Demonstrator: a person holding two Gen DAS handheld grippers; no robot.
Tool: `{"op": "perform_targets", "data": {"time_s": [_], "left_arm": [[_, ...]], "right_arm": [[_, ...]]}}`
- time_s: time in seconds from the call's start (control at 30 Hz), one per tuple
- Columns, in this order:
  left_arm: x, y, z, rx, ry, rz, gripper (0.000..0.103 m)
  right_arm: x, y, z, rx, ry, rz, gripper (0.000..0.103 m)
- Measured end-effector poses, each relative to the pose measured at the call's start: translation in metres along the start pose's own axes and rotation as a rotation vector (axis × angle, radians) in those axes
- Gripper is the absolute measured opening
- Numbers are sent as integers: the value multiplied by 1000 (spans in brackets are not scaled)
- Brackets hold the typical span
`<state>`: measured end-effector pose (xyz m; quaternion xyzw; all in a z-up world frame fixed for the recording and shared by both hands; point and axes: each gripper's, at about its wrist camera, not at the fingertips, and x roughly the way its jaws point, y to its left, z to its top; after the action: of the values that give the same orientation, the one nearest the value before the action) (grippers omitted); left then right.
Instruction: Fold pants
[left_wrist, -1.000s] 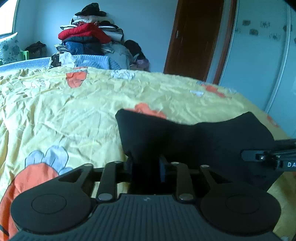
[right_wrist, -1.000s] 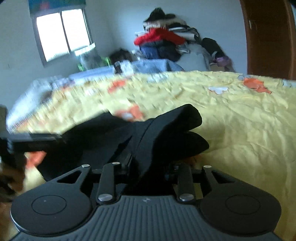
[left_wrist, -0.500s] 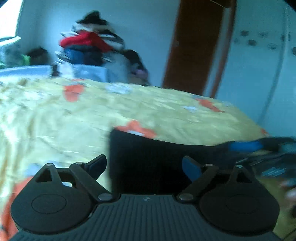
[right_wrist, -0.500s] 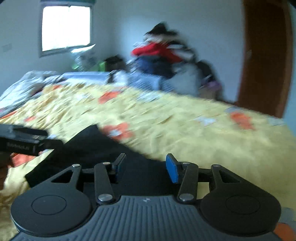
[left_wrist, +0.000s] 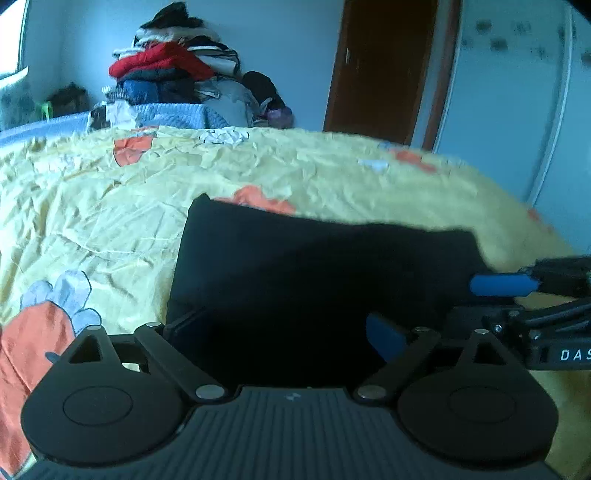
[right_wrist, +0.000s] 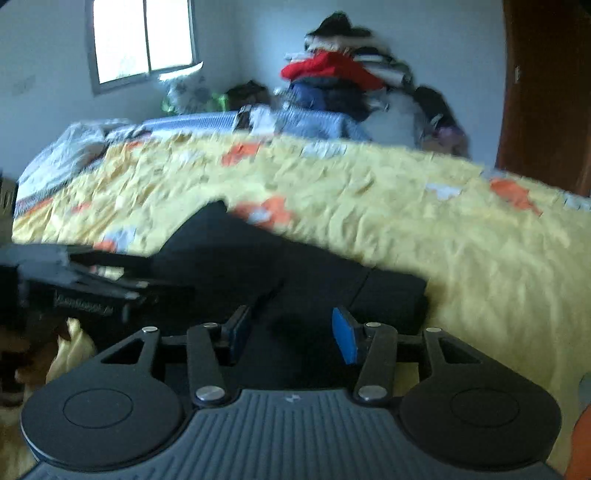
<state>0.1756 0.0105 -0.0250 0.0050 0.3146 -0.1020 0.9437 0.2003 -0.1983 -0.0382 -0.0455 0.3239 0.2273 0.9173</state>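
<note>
The black pants (left_wrist: 314, 266) lie folded into a flat rectangle on the yellow bed sheet (left_wrist: 110, 206). My left gripper (left_wrist: 284, 328) hovers over their near edge; its jaws are opening wide and neither pad presses on the cloth. In the right wrist view the pants (right_wrist: 295, 266) are a dark folded slab, blurred. My right gripper (right_wrist: 291, 334) stands open above their near right part, pads apart and gripping nothing. Each gripper shows in the other's view: the right gripper (left_wrist: 495, 295) at the pants' right end, the left gripper (right_wrist: 92, 288) at their left end.
A tall pile of clothes (left_wrist: 166, 74) stands behind the bed's far side. A brown door (left_wrist: 384, 66) and a white wardrobe (left_wrist: 517, 110) are at the back right. A window (right_wrist: 144, 37) is at the back left. The patterned sheet (right_wrist: 443, 236) stretches wide beyond the pants.
Both grippers held bunched black cloth a second ago; both have let go and opened. The pants have dropped flat into a folded rectangle, and both grippers have drawn back a little.
</note>
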Motion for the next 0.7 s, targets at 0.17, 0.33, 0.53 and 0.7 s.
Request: {"op": "perform_targets", "data": {"time_s": [0.17,0.33,0.53,0.7], "left_arm": [[0,-10,1,24,-6,57,97],[-9,-12,-7,0,-16,95,103],[-17,-19,-13,8,-15,140,103],[-33,-19,-18,-14,-19,137,103]], "right_arm": [[-4,4,6,32,-7,-29,48],[-21,22,-2,17,-20,-5,48],[-9,28,-11,28,4,-39,52],[-30,38,-11,102,-18,-77,92]]}}
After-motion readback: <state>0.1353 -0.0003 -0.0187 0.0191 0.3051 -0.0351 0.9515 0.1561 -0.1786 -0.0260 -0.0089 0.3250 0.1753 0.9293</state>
